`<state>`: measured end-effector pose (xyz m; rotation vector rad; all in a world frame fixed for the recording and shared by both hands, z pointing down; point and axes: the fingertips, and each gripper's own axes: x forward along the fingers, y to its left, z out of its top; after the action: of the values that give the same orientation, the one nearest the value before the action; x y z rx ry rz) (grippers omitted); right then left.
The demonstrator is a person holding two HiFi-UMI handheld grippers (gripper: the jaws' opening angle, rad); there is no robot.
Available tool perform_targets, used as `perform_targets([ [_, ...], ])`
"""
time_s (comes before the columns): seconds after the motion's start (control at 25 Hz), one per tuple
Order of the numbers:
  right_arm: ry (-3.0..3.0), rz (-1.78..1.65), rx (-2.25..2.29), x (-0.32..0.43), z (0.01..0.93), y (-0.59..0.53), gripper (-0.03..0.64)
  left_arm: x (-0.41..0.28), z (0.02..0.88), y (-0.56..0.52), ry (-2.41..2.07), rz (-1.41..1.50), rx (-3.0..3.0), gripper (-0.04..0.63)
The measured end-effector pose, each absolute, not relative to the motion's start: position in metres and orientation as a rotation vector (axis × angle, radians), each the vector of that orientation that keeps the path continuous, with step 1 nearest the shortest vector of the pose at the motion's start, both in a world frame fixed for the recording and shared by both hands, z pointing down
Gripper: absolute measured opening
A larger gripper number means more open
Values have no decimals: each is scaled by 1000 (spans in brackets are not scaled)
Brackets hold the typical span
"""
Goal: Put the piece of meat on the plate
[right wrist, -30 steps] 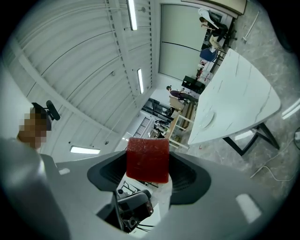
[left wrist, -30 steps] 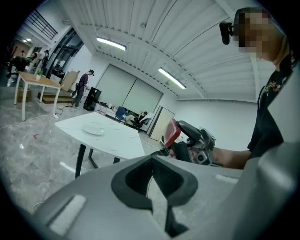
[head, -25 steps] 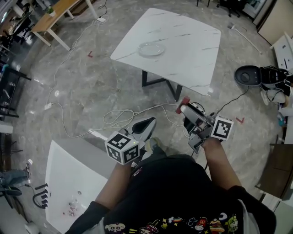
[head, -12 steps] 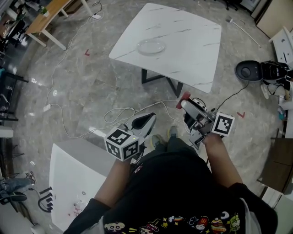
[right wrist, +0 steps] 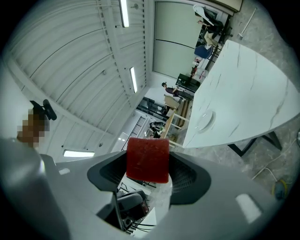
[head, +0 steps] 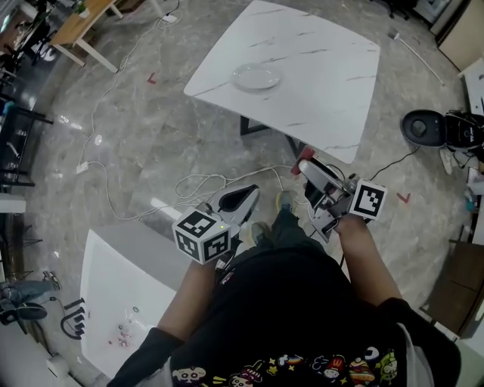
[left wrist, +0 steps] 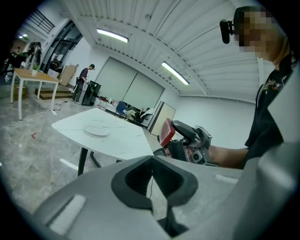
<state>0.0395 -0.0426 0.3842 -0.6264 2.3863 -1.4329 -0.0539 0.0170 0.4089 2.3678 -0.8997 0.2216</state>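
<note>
The piece of meat (right wrist: 147, 159) is a red block clamped between the jaws of my right gripper (right wrist: 148, 165). In the head view that gripper (head: 306, 168) is held above the floor, short of the near edge of the white marble table (head: 325, 83), with the meat (head: 304, 157) at its tip. A white plate (head: 255, 75) with nothing on it lies on the table's left part. My left gripper (head: 243, 198) hovers beside the right one, shut with nothing in it. The left gripper view shows the plate (left wrist: 97, 131) and the meat (left wrist: 167, 132).
Cables (head: 198, 185) trail over the marble floor between me and the table. A second white table (head: 113, 295) stands at the lower left, a wooden table (head: 79, 23) at the far left. A black round device (head: 423, 127) sits on the floor at the right.
The marble table and plate have shifted a little right and nearer in the head view as the person steps forward. Both grippers keep their hold and pose.
</note>
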Motion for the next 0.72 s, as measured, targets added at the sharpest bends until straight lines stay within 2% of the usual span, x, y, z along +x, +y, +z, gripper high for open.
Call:
perform_targets([
  [0.72, 2431, -1539, -437, 71, 411, -172, 304, -7, 422, -105, -1086, 265, 2275, 2],
])
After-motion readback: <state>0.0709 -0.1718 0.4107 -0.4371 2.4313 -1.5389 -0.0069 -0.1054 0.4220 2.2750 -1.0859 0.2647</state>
